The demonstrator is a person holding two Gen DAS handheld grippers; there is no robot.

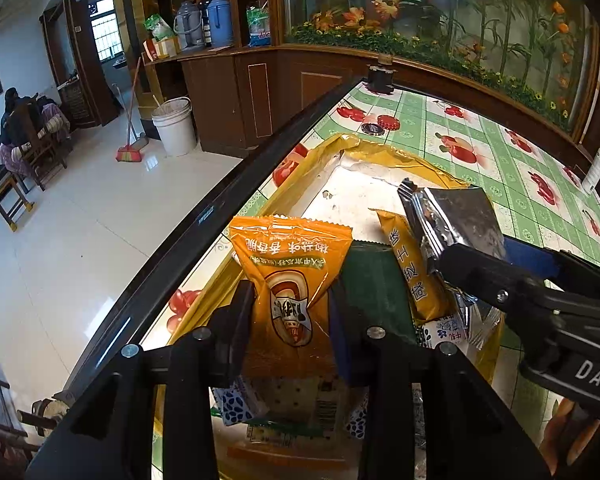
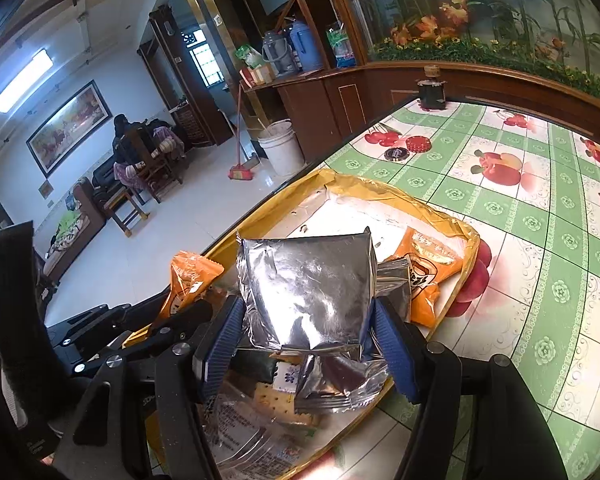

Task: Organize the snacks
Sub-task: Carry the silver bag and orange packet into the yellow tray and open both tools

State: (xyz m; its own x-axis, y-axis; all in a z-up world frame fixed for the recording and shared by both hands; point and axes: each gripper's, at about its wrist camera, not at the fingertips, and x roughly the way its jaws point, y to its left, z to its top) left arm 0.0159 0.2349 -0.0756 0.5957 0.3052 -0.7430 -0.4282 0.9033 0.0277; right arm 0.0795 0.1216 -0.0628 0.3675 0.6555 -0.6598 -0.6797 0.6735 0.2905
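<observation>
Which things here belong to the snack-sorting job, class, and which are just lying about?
Part of the job:
- orange snack packet in the left gripper
- silver foil packet in the right gripper
- yellow tray holding more snacks

Just lying about:
- red bottle cap
- dark jar
- white bucket
- broom

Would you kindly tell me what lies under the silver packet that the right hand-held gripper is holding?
Under the silver packet lie a smaller silver pouch, a cracker pack and a blue-flowered wrapper, all inside the yellow tray. Whatever sits directly behind the packet is covered.
</observation>
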